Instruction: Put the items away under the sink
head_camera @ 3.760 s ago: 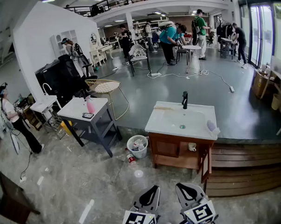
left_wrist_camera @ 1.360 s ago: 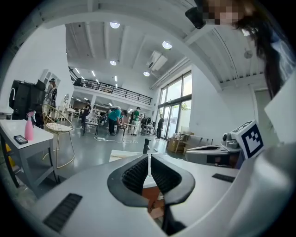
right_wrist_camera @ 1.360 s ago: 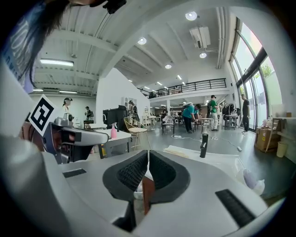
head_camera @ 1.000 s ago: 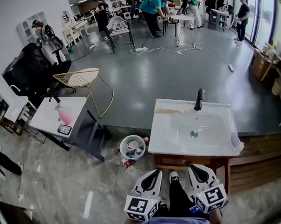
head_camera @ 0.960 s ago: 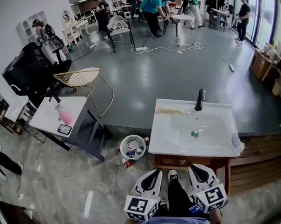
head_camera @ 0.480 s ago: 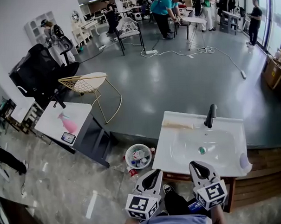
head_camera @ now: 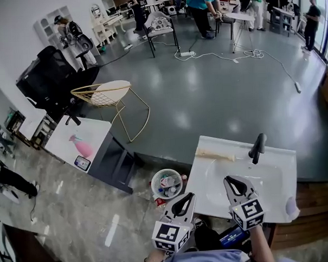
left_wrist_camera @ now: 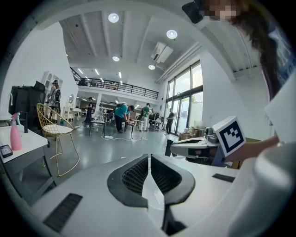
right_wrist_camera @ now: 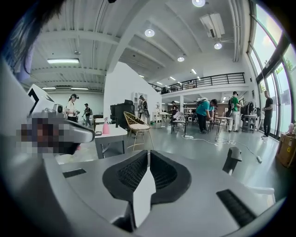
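Observation:
A white sink (head_camera: 278, 166) on a wooden cabinet fills the lower right of the head view, with a black faucet (head_camera: 257, 147) at its back. A pale wooden-handled item (head_camera: 215, 154) lies on its back left rim, and a small pale thing (head_camera: 291, 206) sits at its right edge. My right gripper (head_camera: 229, 179) hovers over the basin's front, shut and empty. My left gripper (head_camera: 188, 197) is level with the sink's left front corner, shut, holding nothing. In the gripper views the left jaws (left_wrist_camera: 149, 159) and right jaws (right_wrist_camera: 149, 155) meet. The cabinet below is hidden.
A white mesh waste basket (head_camera: 167, 183) with rubbish stands on the floor left of the sink. Further left a white table (head_camera: 61, 143) carries a pink spray bottle (head_camera: 80, 146) and a phone (head_camera: 82, 163). A gold wire chair (head_camera: 111, 95) stands beyond. People work far behind.
I have come closer to the sink. Both grippers moved forward, the right one from the front edge to over the basin. Both stayed shut.

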